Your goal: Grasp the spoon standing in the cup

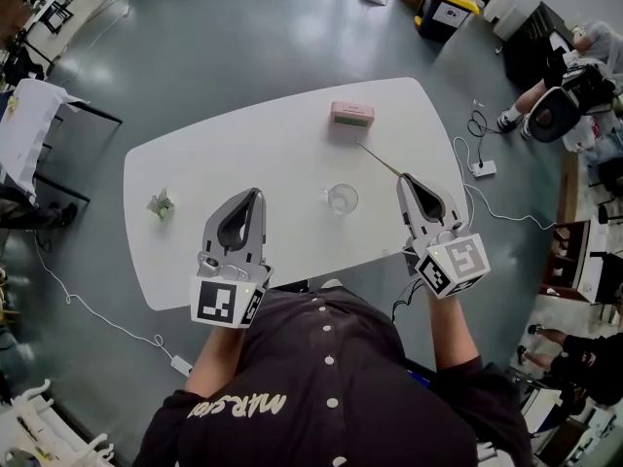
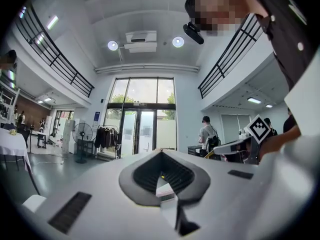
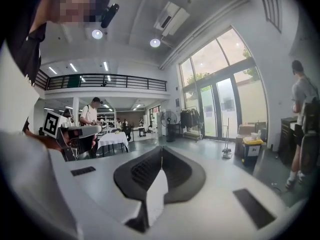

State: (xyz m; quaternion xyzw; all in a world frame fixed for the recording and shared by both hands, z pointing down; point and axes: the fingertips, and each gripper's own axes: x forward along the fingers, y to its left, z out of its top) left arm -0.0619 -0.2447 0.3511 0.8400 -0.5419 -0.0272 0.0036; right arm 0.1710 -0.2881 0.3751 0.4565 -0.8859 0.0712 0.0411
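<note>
Head view steeply down over counter (image 1: pixel 282 154); gripper views level, right gripper (image 2: pixel 217 148) at 3 o'clock, left gripper (image 3: pixel 97 129) at 9.

Right of the cup (image 1: pixel 342 199), the right gripper (image 1: pixel 404 178) grips a thin spoon (image 1: pixel 378 160); the left gripper (image 1: pixel 258 194) hovers left of it.

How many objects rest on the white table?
3 visible: a pink rectangular box near the far edge, a clear glass cup at the middle, a small green crumpled object at the left.
</note>
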